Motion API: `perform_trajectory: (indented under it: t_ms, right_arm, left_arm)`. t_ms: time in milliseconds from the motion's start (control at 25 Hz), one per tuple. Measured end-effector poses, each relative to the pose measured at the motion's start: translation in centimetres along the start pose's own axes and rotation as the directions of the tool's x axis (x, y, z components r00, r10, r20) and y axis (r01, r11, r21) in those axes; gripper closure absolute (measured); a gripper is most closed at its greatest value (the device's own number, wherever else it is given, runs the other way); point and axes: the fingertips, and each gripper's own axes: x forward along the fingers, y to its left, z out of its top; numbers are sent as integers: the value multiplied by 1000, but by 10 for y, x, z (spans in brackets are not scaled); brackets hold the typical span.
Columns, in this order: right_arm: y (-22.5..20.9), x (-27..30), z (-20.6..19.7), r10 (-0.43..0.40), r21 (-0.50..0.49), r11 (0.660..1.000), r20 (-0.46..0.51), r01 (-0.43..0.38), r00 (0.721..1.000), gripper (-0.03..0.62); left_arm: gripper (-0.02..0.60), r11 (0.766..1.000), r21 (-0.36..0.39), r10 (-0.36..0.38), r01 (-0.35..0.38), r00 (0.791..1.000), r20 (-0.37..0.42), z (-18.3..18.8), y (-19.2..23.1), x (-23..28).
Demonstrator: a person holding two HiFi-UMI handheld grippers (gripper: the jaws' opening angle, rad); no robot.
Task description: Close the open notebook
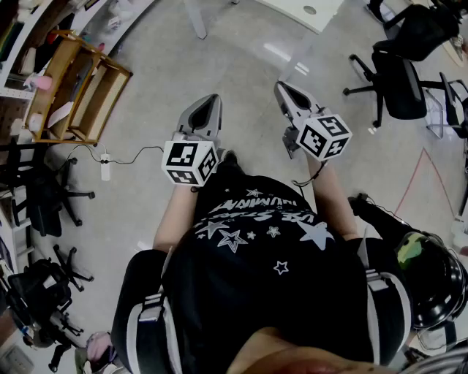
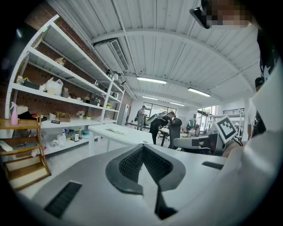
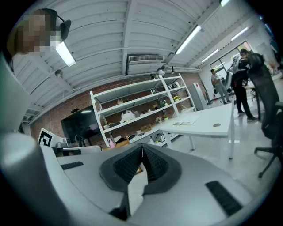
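Note:
An open notebook (image 2: pixel 116 129) lies flat on a white table (image 2: pixel 132 137) some way ahead; the right gripper view shows the notebook (image 3: pixel 185 121) on the same table (image 3: pixel 208 126). Only a corner of the table (image 1: pixel 307 11) reaches the top edge of the head view, where the notebook is out of sight. I hold my left gripper (image 1: pixel 212 98) and right gripper (image 1: pixel 281 86) side by side in front of my chest, high over the floor. Both are shut with nothing between the jaws. Their closed tips, left (image 2: pixel 142 148) and right (image 3: pixel 142 148), point roughly level towards the room.
A wooden rack (image 1: pixel 69 88) stands on the floor at the left, a power strip (image 1: pixel 104 166) with its cable near it. Black office chairs (image 1: pixel 398 80) are at the right. White shelving (image 2: pixel 57 88) lines the wall, and people (image 2: pixel 170 128) stand beyond the table.

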Motion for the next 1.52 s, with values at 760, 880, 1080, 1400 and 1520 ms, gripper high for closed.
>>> perform_trajectory:
  t_ms: [760, 880, 1080, 1400, 1520]
  right_arm:
    - [-42, 103, 26, -89, 44, 995, -12, 89, 996, 585]
    - [-52, 117, 27, -80, 44, 996, -21, 81, 997, 585]
    - [-68, 158, 39, -40, 69, 997, -12, 41, 999, 585]
    - [-116, 223, 70, 27, 68, 997, -38, -24, 999, 585]
    - [-140, 244, 86, 37, 72, 997, -35, -35, 999, 585]
  left_arm:
    - [571, 1000, -12, -16, 16, 1000, 3, 36, 106, 72]
    - [571, 1000, -12, 1, -1, 1000, -5, 33, 112, 78]
    - [571, 999, -7, 43, -43, 999, -15, 36, 132, 98]
    - [571, 994, 0, 110, -111, 994, -12, 56, 163, 167]
    - [571, 992, 2, 128, -128, 992, -22, 63, 171, 194]
